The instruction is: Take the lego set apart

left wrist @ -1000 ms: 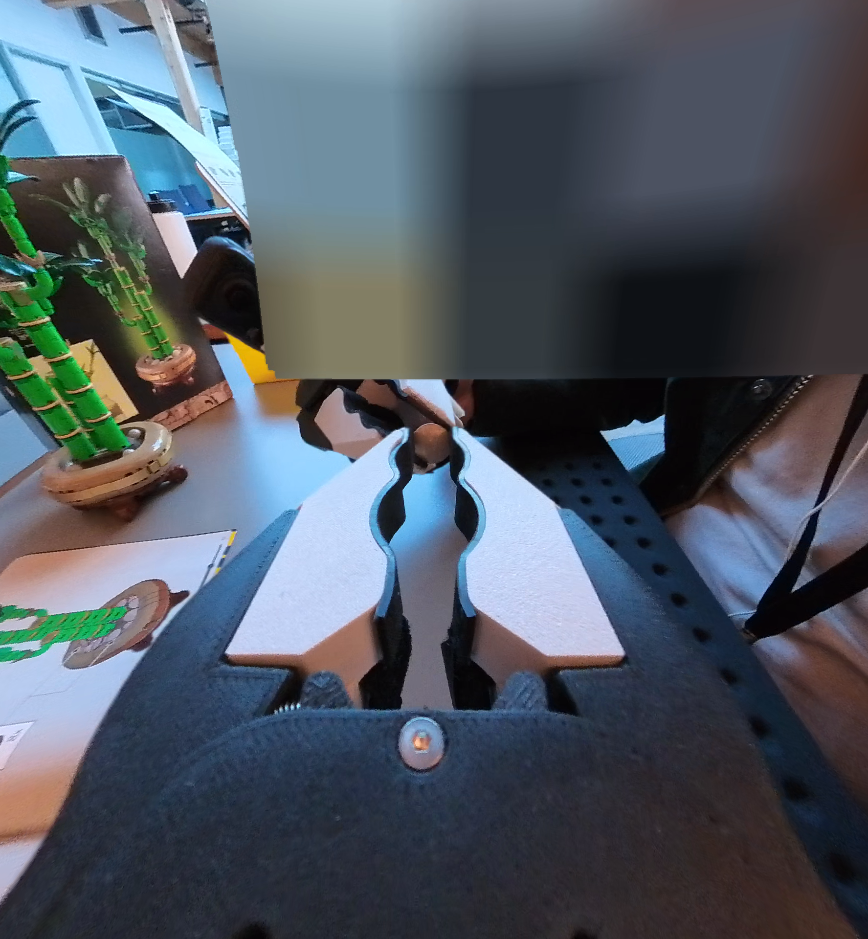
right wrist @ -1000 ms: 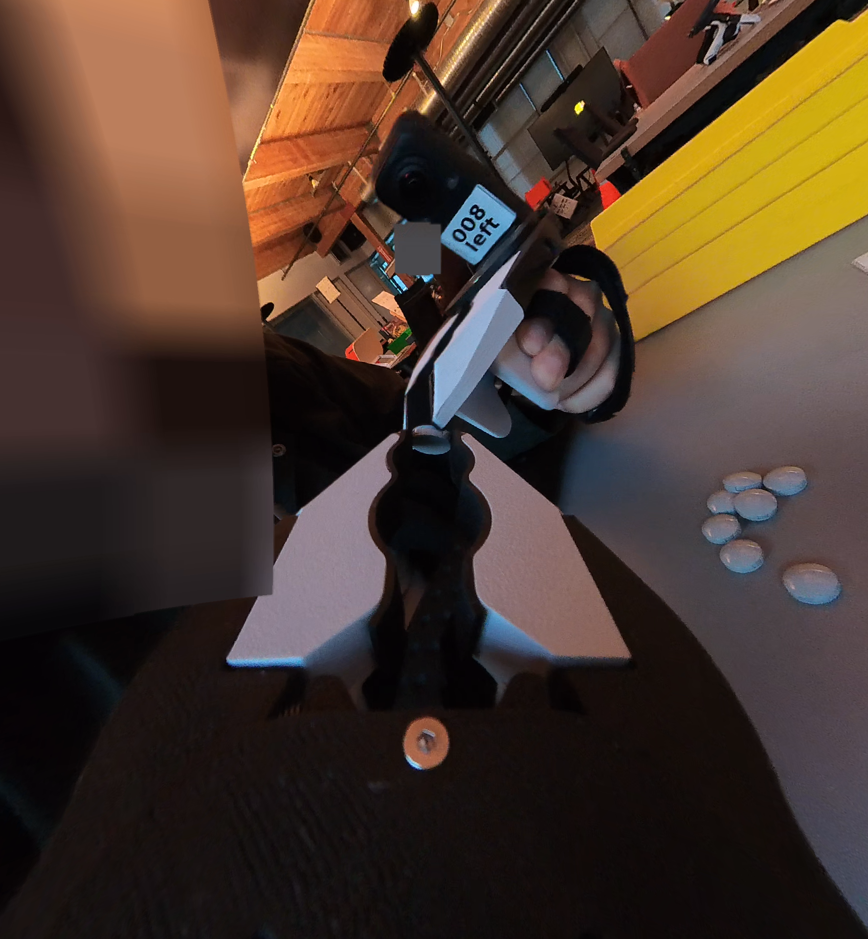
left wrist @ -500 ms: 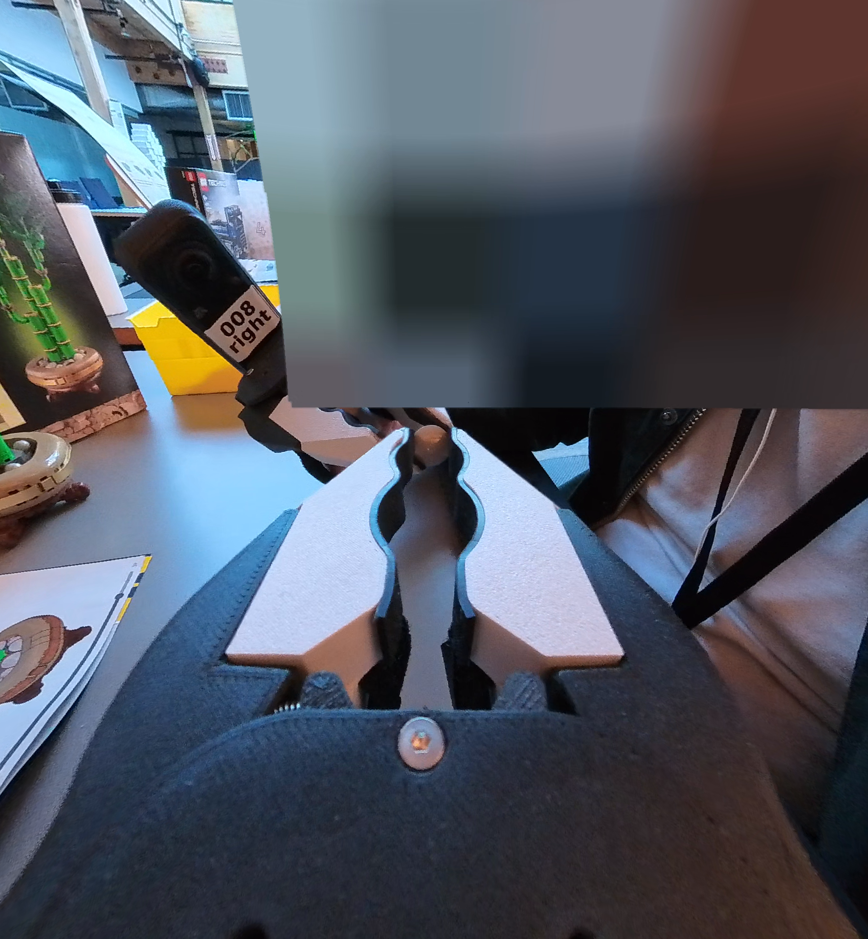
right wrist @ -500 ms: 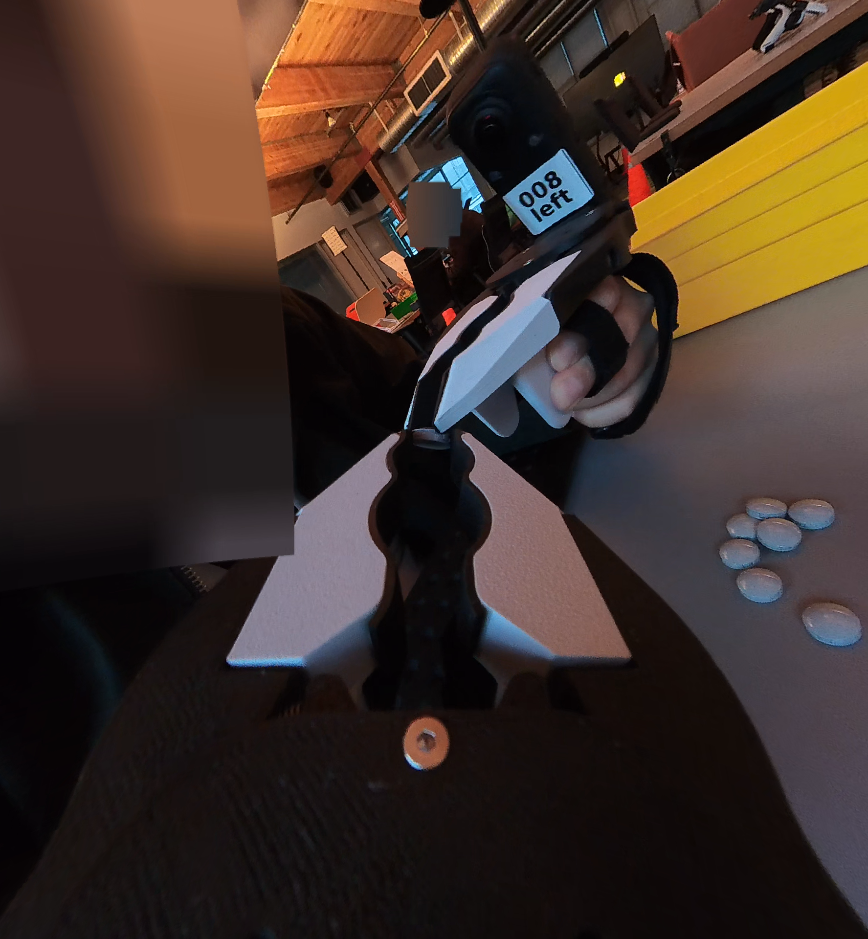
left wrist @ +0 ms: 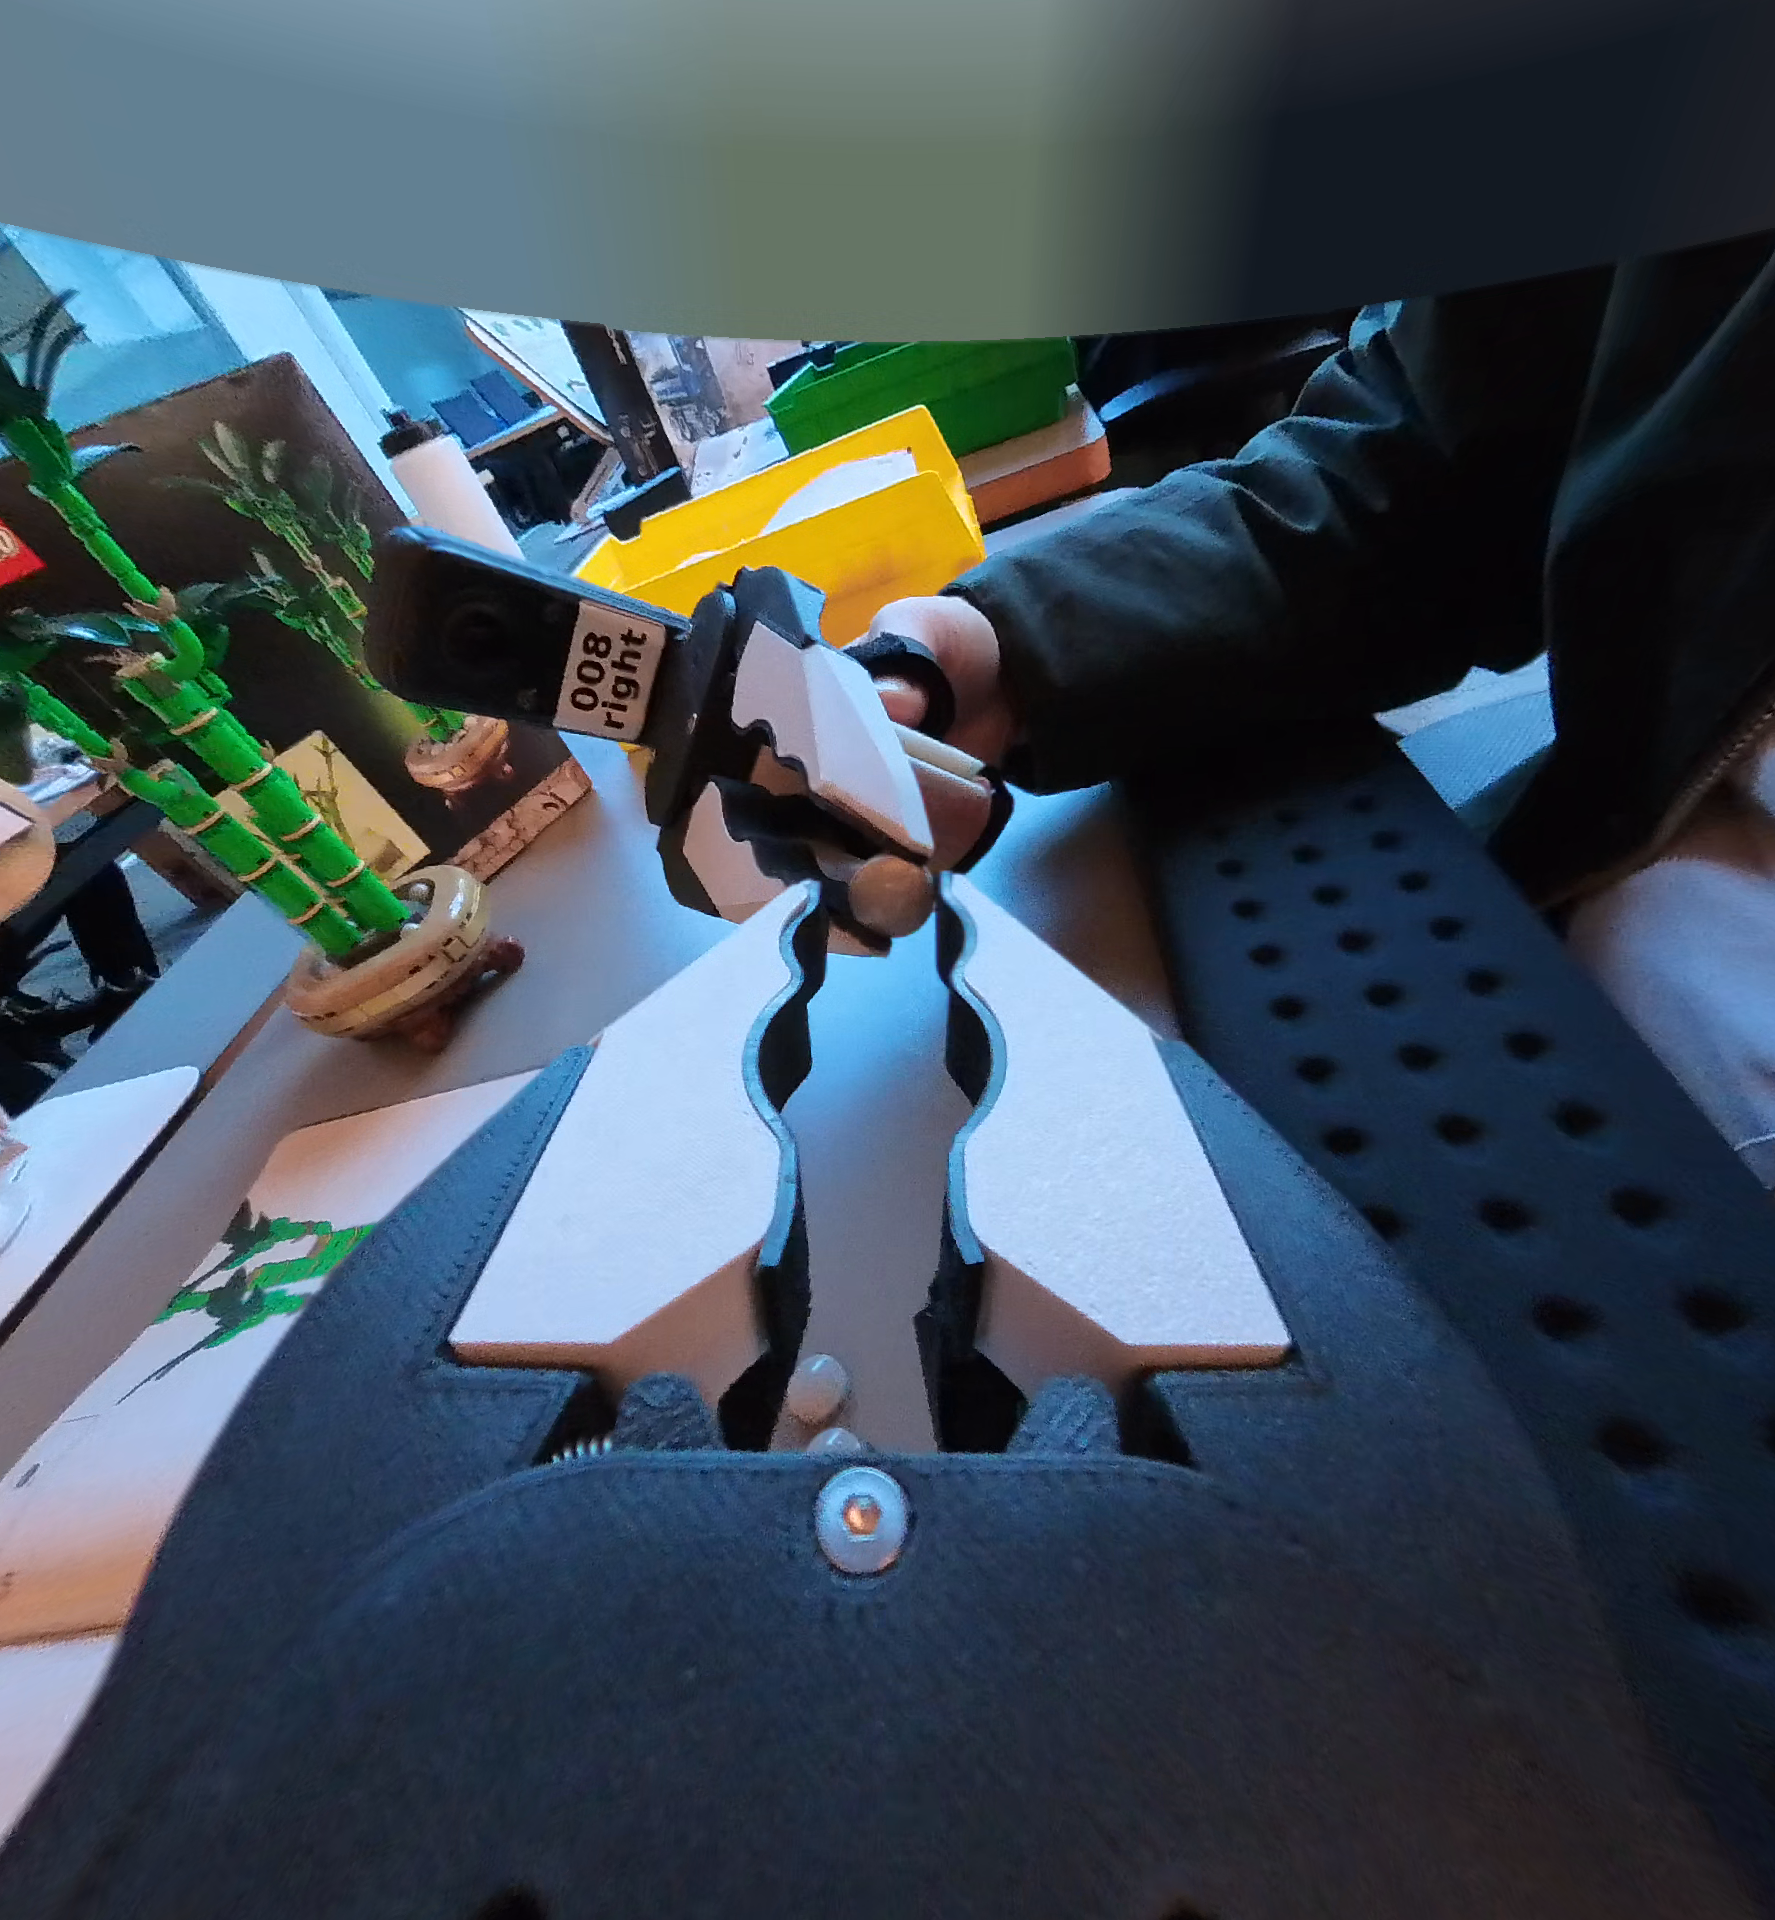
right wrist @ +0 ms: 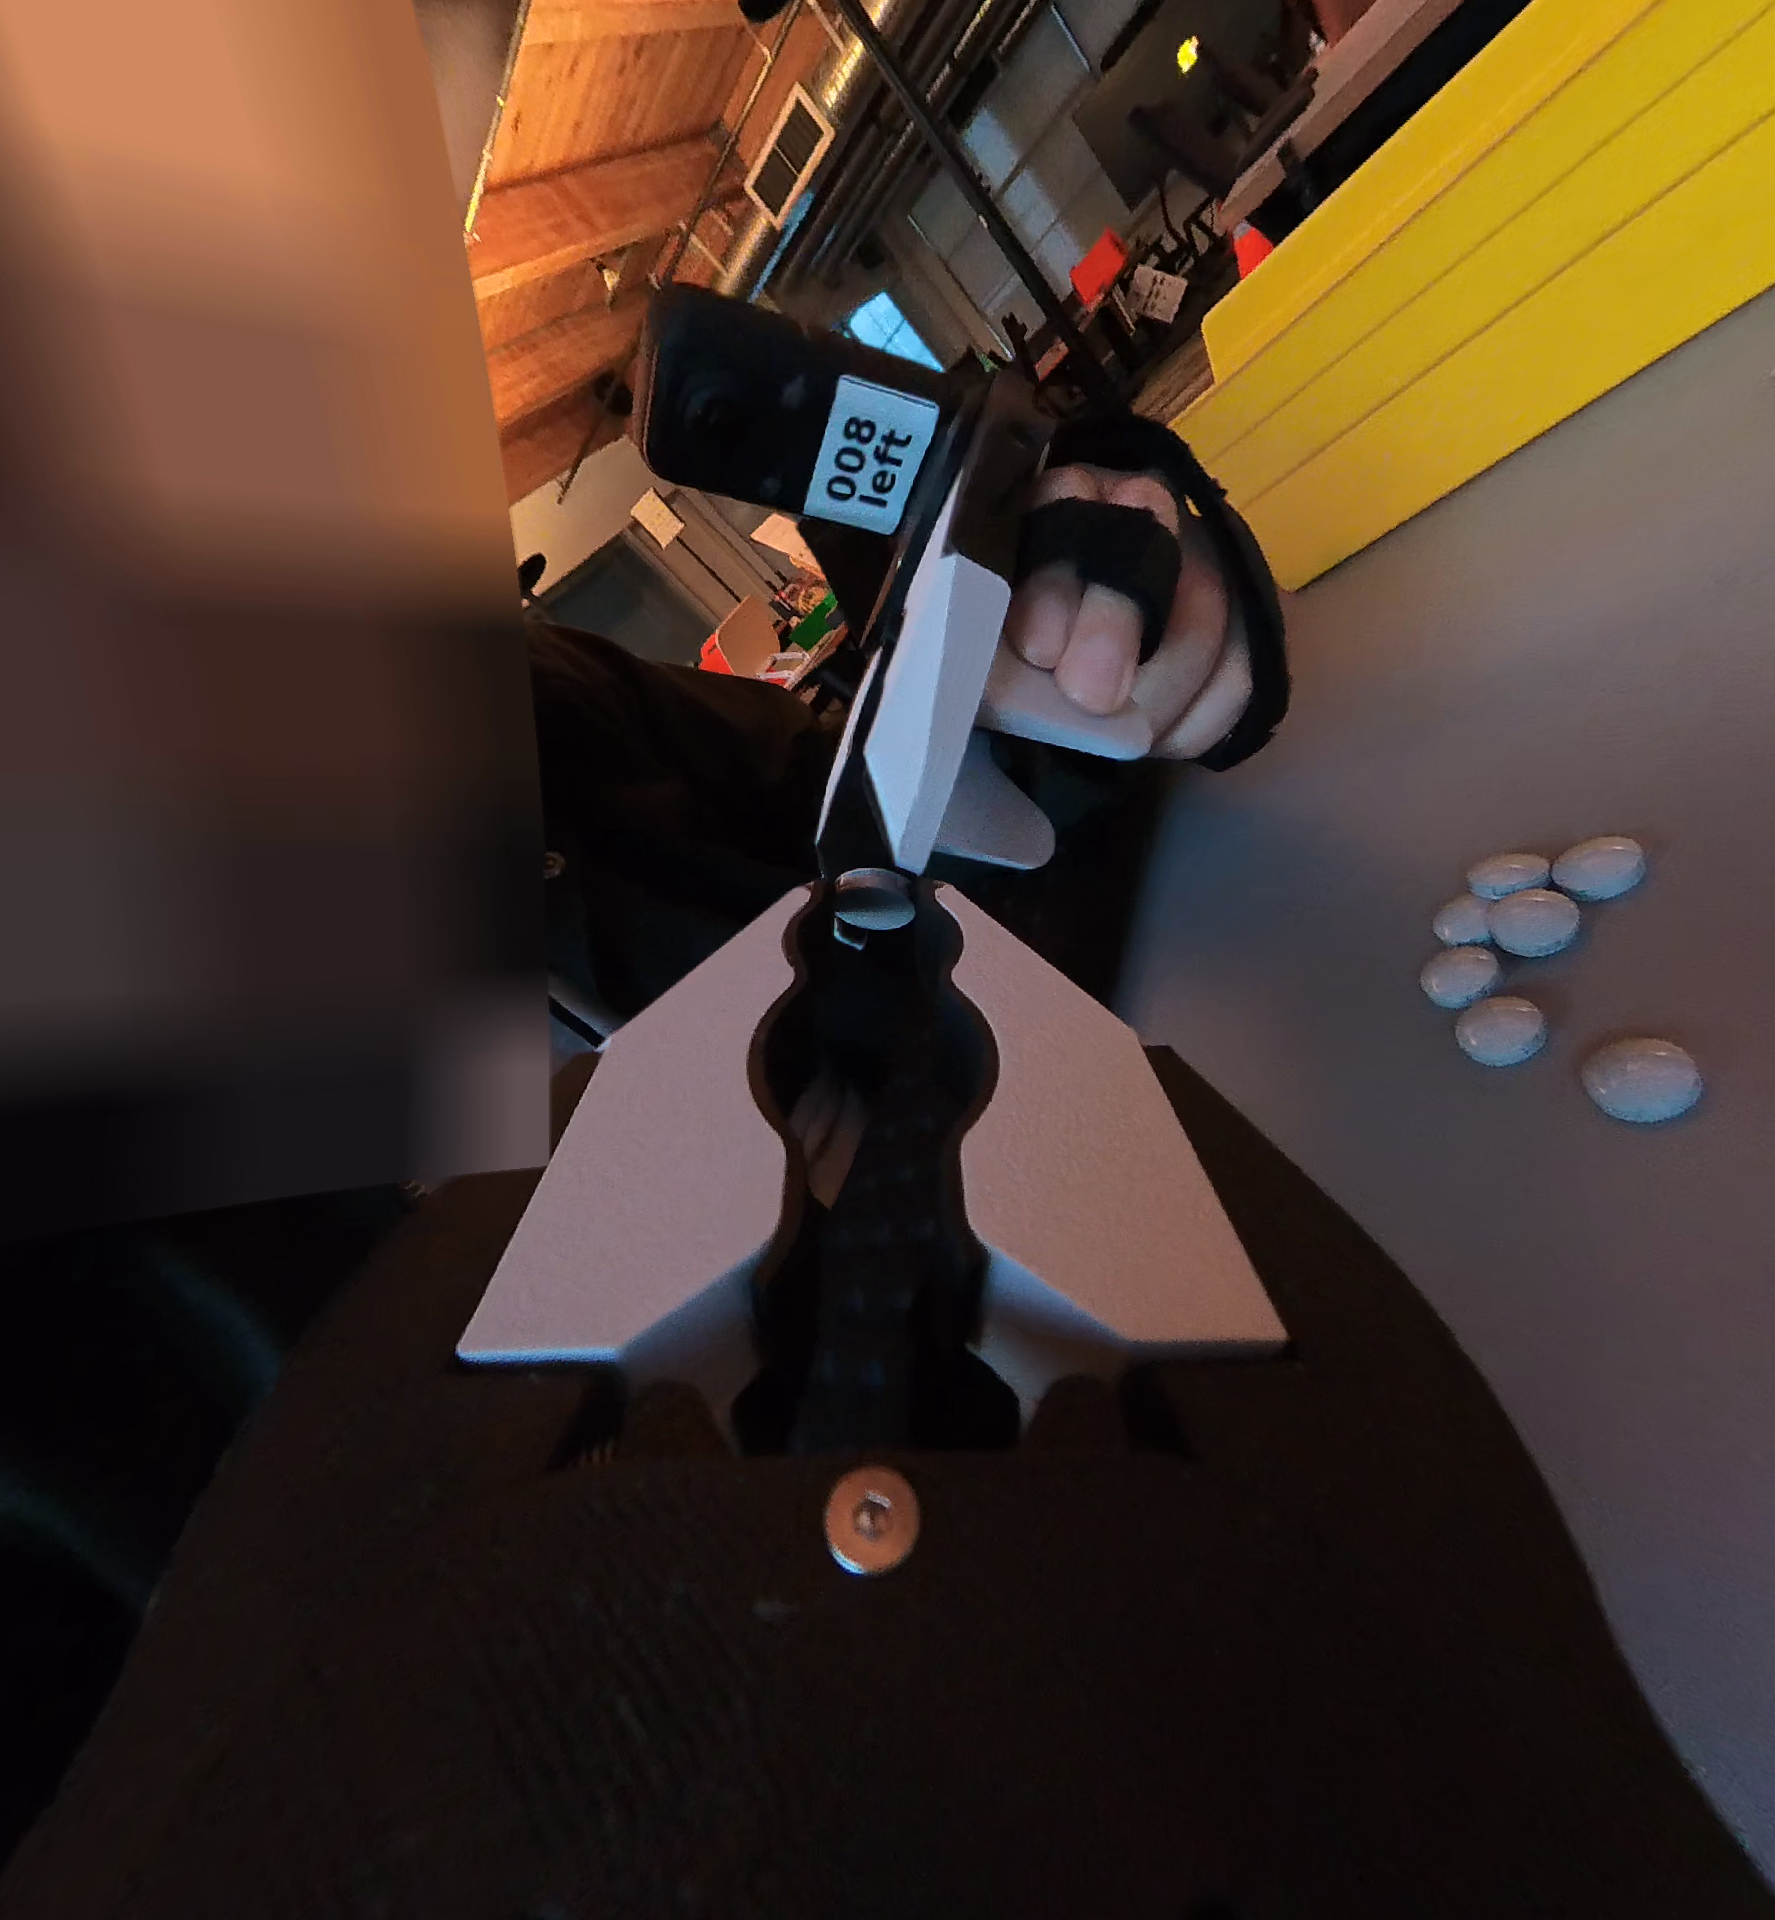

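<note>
A small round tan lego piece [left wrist: 889,894] hangs in the air between both grippers' tips. My right gripper [right wrist: 872,896] is shut on it, and it shows there as a flat disc [right wrist: 870,902]. My left gripper [left wrist: 875,896] stands around the same piece with its jaws slightly apart. There is a gap on the piece's left side. The right gripper [left wrist: 888,868] comes in from the upper left in the left wrist view. The left gripper [right wrist: 862,868] points down at the disc in the right wrist view. The green bamboo lego set [left wrist: 239,769] stands in its tan pot [left wrist: 395,966] at the left.
The lego box [left wrist: 270,623] stands behind the bamboo, and an instruction booklet [left wrist: 239,1299] lies in front of it. Yellow bins [left wrist: 810,540] sit at the back. Several white pebble pieces [right wrist: 1537,956] lie on the grey table [right wrist: 1589,1455]. A black perforated board [left wrist: 1434,1091] is at the right, by a person's dark sleeve [left wrist: 1278,603]. The grippers are tip to tip, or close to it. Left tips and right tips are each some 30 centimeters from the green bamboo lego set [left wrist: 239,769].
My left gripper's jaws have parted a little around the round piece. The left view has swung back left, showing the bamboo again. The right gripper stays shut on the piece.
</note>
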A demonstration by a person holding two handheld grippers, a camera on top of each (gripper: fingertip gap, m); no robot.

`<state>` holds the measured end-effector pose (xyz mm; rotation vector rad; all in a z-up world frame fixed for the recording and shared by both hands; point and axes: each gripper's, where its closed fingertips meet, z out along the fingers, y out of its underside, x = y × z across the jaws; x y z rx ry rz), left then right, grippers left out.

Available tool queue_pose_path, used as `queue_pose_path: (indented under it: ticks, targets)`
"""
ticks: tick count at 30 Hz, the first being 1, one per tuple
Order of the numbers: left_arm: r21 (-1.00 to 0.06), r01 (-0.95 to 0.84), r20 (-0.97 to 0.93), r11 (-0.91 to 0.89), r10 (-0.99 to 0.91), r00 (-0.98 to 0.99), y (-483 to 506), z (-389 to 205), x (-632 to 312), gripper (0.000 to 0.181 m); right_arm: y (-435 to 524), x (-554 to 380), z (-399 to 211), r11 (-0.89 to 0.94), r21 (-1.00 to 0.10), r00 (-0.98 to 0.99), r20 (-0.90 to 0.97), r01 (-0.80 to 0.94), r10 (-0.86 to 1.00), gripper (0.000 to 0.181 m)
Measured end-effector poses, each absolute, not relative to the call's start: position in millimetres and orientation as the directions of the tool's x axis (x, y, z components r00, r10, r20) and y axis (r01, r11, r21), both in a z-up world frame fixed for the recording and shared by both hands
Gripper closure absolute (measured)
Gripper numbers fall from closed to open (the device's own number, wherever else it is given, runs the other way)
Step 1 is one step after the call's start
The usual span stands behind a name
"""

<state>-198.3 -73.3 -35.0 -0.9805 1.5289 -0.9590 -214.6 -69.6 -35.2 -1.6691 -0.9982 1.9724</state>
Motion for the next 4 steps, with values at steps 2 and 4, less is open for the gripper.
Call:
queue_pose_path:
  ticks: [2,4]
  targets:
    - [-0.937,-0.107,-0.318,0.334,-0.938,-0.141,-74.3,-34.8,-198.4,0.163,-70.4,-214.4,-35.2,-0.688,-0.706,-0.240,-0.706,0.166,0.666,0.167]
    - [-0.934,-0.102,-0.328,0.343,-0.934,-0.141,-75.1,-34.8,-198.3,0.164,-70.5,-214.0,-35.1,-0.712,-0.682,-0.257,-0.728,0.168,0.636,0.167]
